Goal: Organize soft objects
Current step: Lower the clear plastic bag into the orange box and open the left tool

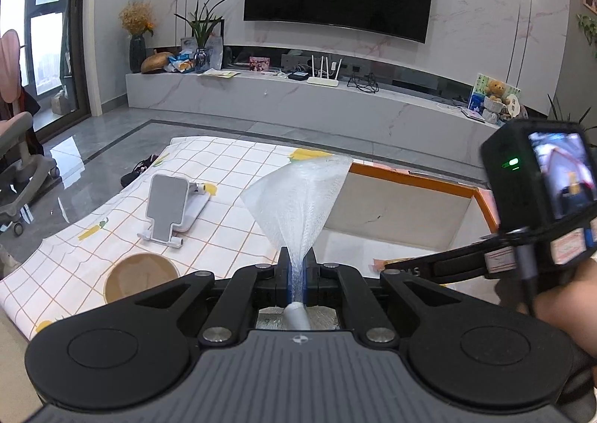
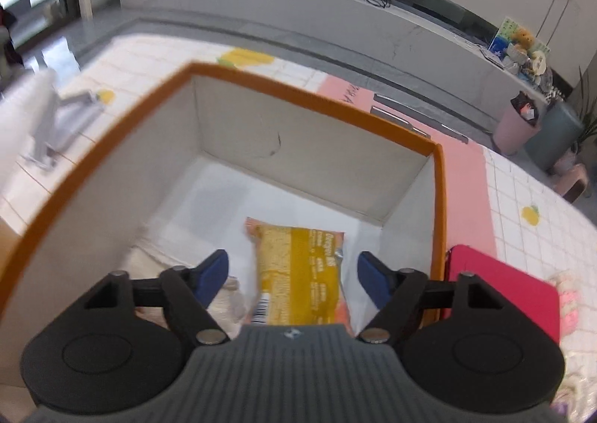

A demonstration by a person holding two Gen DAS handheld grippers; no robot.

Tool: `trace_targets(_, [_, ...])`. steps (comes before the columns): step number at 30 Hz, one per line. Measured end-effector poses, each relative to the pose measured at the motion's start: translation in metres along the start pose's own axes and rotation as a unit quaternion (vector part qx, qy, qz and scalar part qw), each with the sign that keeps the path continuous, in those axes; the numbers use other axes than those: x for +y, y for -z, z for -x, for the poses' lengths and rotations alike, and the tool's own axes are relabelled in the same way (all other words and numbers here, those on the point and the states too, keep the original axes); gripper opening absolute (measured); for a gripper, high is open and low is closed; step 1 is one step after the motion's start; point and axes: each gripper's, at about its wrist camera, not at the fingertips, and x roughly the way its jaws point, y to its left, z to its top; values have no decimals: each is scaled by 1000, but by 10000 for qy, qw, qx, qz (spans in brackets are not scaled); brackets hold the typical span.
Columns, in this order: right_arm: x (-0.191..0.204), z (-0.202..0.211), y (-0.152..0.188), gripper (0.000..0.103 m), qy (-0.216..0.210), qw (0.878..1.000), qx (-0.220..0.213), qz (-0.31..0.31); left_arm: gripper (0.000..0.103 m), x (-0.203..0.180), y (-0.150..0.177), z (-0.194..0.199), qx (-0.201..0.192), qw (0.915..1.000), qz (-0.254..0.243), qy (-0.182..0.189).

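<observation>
Two tools: you held a left hand-held gripper (image 1: 297, 273) and a right hand-held gripper (image 2: 293, 273), one in each hand.
Left grip: its blue pads were pressed together on the narrow neck of a white foam mesh sleeve (image 1: 298, 195), which fanned upward and forward from the pinch like a cone.
Right grip: its jaws stood spread wide, holding nothing, above the inside of the orange-rimmed white cardboard box (image 2: 309, 94).
Key relation: from the left tool, the box (image 1: 414, 180) lay ahead and to the right, past the mesh; the sleeve's long axis ran straight out along the fingers, so you would have needed to swing right and dip to drop it in.
Nearer arm: the right one hovered over the box, but the left one carried the load.
Box contents: a yellow-and-orange crinkly plastic snack packet (image 2: 298, 273) lay flat on the white floor, its long axis pointing away from you, directly between the spread fingers; a pale, soft lump sat beside it to the left, too blurred to name.
Materials: the mesh looked light, springy and translucent; the packet glossy and slack; the box walls stiff and matte.
Surroundings: a white checked cloth with yellow prints (image 1: 112, 229) covered the surface, carrying a grey-and-white folding phone stand (image 1: 168, 210) and a brown paper bowl (image 1: 140, 275).
Judgement: the sleeve seemed the next item due for the box.
</observation>
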Motion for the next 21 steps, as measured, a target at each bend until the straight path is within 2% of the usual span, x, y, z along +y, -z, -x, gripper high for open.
trace_targets(2, [-4,13,4,76,5,9999,-117,-122,5,-1,-1,1,-28,10000,-12,6])
trace_targets(7, [-16,63,33,77,-245,9961,-802,-281,5,-1,0,2,-61,10000,41,52])
trace_targets(12, [-27,101,72,77,-175,9905,-1304,-405,5,-14,2,7,-168,9998,-26,59])
trace_targets(15, [-35,113,92,77,-319,9894,-1394,-238,6,-19,3,4,-77,9998,93,149])
trace_targets(17, [-39,116,104,77,-174,9892,-1450,-128,6,-23,3,2,-110,9997,73,199])
trace_targets(21, [-53,115,118,77,0,9900,-1412,20,5,-34,-1,0,-174,9986,-301,403])
